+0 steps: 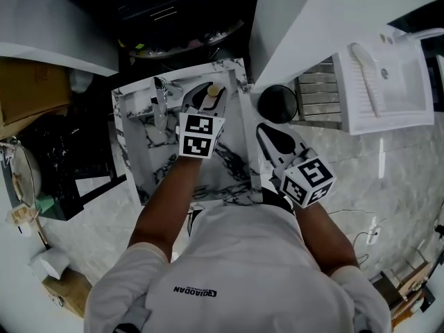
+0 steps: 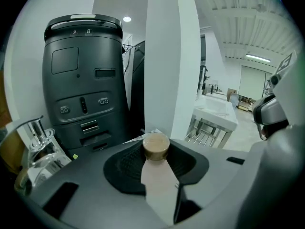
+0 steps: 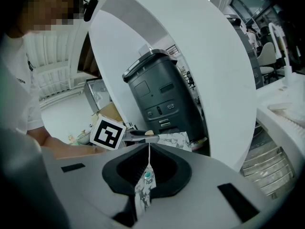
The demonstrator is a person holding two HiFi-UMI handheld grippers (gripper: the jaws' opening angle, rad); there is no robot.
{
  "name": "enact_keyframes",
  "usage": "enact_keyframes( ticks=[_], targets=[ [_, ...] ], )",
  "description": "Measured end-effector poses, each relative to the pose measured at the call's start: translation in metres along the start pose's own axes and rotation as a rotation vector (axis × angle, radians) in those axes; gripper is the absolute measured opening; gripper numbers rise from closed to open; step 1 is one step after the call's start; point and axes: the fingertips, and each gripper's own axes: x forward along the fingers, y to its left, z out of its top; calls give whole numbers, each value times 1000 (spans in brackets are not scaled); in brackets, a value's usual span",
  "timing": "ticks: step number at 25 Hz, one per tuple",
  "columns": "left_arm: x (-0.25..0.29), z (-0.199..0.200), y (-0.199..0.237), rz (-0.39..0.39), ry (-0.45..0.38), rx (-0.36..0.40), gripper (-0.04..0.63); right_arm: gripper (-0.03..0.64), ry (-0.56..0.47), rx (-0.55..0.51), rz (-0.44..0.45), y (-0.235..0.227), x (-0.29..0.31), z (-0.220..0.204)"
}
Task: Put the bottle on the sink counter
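The left gripper is clamped on the tan-capped bottle above the marble sink counter, upper centre of the head view (beside the faucet). Lowering and release look left to do. The right gripper hangs closed, empty

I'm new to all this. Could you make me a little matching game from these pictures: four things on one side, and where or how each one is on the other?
Things:
1. bottle cap
2. faucet
3. right claw
4. dark machine

Descriptions:
A. closed, with nothing in it
B. beyond the marble counter
C. tan
D. at the counter's far left

Pairs: 1-C, 2-D, 3-A, 4-B
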Motion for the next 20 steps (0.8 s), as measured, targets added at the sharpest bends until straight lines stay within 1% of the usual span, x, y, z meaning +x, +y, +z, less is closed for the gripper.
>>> enact_keyframes(
  ticks=[8, 20],
  targets=[
    [20, 3, -1, -14, 0, 11, 143, 41, 4, 5, -18, -5, -7, -4],
    [40, 7, 4, -12, -6, 7, 143, 41, 16, 20, -34, -10, -10, -11]
  ],
)
